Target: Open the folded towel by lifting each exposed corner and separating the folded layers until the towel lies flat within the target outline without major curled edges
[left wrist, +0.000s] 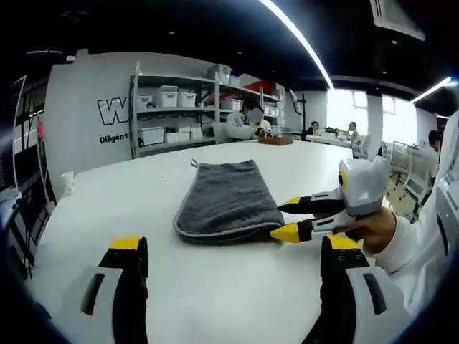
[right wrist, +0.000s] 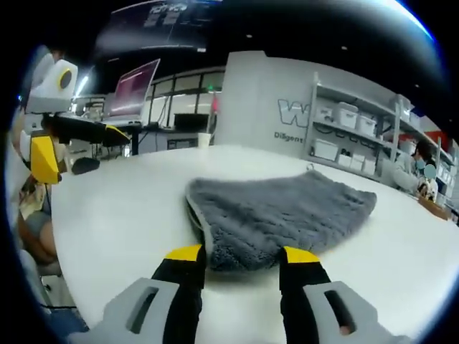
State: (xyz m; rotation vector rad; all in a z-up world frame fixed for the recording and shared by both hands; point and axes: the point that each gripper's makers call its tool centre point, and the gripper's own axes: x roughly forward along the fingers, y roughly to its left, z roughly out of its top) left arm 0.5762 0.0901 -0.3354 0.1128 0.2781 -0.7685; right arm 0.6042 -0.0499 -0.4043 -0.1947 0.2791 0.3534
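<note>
A grey folded towel (left wrist: 226,201) lies on the white table (left wrist: 122,193), with a small loop at its far corner. My left gripper (left wrist: 235,247) is open, short of the towel's near edge, with nothing between its yellow tips. From the right, my right gripper (left wrist: 285,218) reaches the towel's near right corner. In the right gripper view, the right gripper (right wrist: 242,254) is open and its tips straddle the near corner of the towel (right wrist: 280,211). The left gripper (right wrist: 79,147) hovers at the far left, above the table (right wrist: 115,208).
Shelves with white bins (left wrist: 168,115) stand against the back wall. People sit at the table's far end beside a wooden box (left wrist: 276,140). A white cup (right wrist: 204,140), a dark small object (right wrist: 86,165) and a screen (right wrist: 133,89) are beyond the towel.
</note>
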